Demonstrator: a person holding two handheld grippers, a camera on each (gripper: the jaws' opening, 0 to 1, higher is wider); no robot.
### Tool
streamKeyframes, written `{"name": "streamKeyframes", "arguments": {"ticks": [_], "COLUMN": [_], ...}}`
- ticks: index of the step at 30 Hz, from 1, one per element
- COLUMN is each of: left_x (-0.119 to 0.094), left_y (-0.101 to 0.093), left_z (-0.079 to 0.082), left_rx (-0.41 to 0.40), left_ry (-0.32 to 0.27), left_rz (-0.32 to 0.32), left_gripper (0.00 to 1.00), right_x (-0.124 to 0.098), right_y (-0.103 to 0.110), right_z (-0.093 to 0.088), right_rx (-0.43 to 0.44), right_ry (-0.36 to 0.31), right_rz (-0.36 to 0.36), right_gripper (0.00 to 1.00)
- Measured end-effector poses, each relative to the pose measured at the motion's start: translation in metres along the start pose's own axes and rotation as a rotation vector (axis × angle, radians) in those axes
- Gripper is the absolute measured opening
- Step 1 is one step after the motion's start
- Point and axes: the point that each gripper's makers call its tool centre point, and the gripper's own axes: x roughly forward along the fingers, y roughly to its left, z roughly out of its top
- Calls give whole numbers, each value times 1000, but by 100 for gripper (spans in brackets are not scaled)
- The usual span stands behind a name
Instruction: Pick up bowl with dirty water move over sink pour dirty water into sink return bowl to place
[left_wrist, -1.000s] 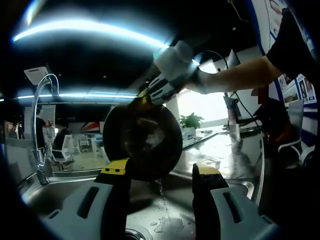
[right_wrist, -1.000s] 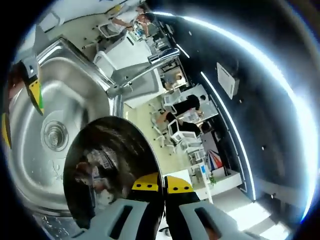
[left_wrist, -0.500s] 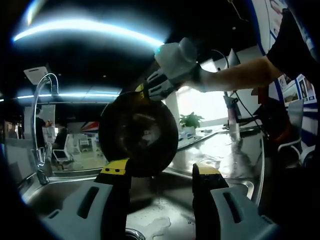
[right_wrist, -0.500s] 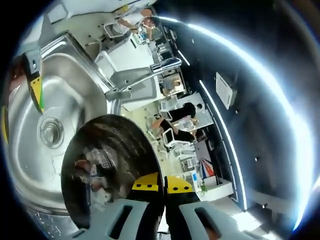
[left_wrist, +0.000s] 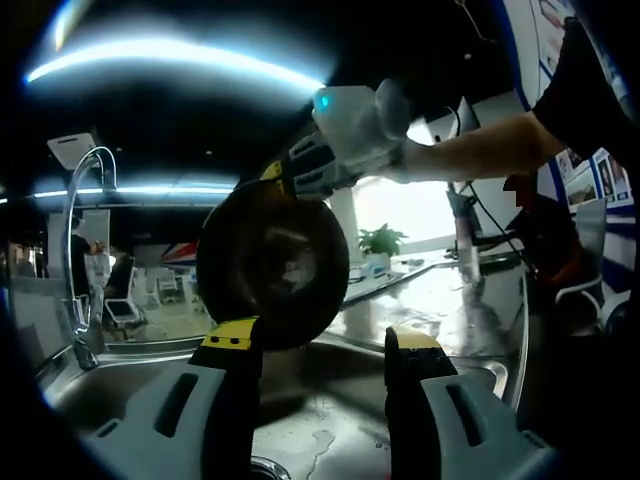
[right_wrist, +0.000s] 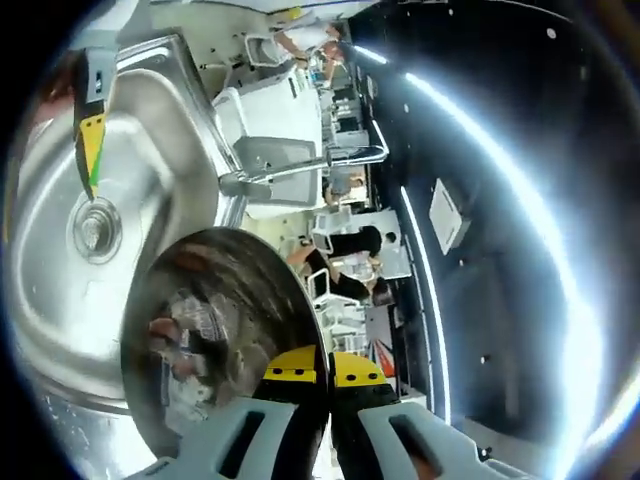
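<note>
A dark metal bowl (left_wrist: 272, 263) hangs tipped on its side above the steel sink (left_wrist: 130, 370), its underside toward the left gripper view. My right gripper (right_wrist: 316, 368) is shut on the bowl's rim, and the bowl's shiny inside (right_wrist: 205, 335) faces the camera in the right gripper view. From the upper right of the left gripper view, the right gripper (left_wrist: 300, 170) reaches in, held by a person's arm (left_wrist: 480, 150). My left gripper (left_wrist: 322, 338) stands open low over the sink, holding nothing. Its yellow-tipped jaws (right_wrist: 90, 150) show at the far side of the sink.
A curved faucet (left_wrist: 80, 230) rises at the sink's left edge; it crosses above the basin (right_wrist: 290, 172) in the right gripper view. The drain (right_wrist: 88, 228) sits mid-basin, with puddles on the wet sink floor (left_wrist: 320, 440). A wet steel counter (left_wrist: 450, 300) runs to the right.
The thin stream of water from the bowl's lower rim has stopped. The bowl has risen slightly and shifted left while staying tipped. The left gripper has not moved.
</note>
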Motion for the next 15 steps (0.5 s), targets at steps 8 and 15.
{"name": "streamKeyframes", "arguments": {"ticks": [8,15], "left_x": [0,0], "left_y": [0,0], "left_z": [0,0], "left_rx": [1,0], "left_ry": [2,2], "left_rz": [2,2], "left_gripper": [48,48], "right_x": [0,0], "right_y": [-1,3], "right_z": [2,-5], "right_rx": [11,63], "right_ry": [-8,7], "right_rz": [6,50], "right_gripper": [0,0]}}
